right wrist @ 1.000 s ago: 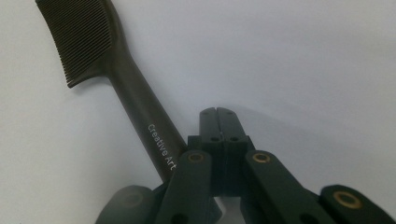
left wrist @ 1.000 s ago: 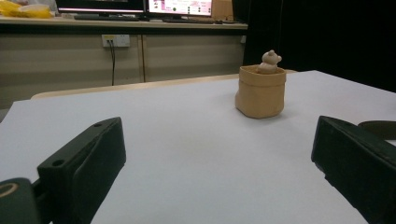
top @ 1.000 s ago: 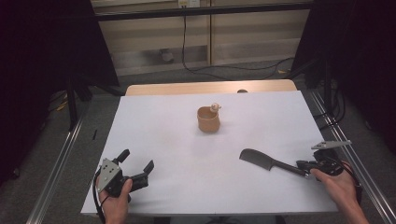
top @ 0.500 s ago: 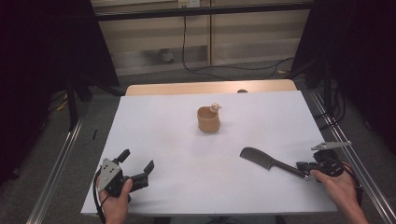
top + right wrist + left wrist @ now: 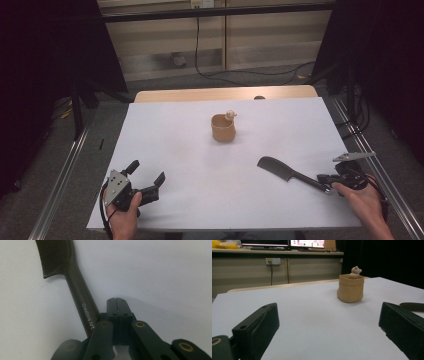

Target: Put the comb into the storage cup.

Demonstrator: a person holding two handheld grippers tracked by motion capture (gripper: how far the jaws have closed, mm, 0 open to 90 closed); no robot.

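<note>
While the high view shows the left gripper (image 5: 146,182) spread wide at the table's (image 5: 175,130) near left corner and the comb (image 5: 286,173) by the near right edge, the left gripper view shows empty jaws facing a tan pot (image 5: 350,288), and the right gripper view shows the right gripper (image 5: 116,300) clenched, empty, touching the comb's handle.

Light: my white table (image 5: 190,150) is evenly lit from above; surroundings dark.
Shadows: soft, beside my comb (image 5: 75,287).
Focus: my left jaws blurred.
</note>
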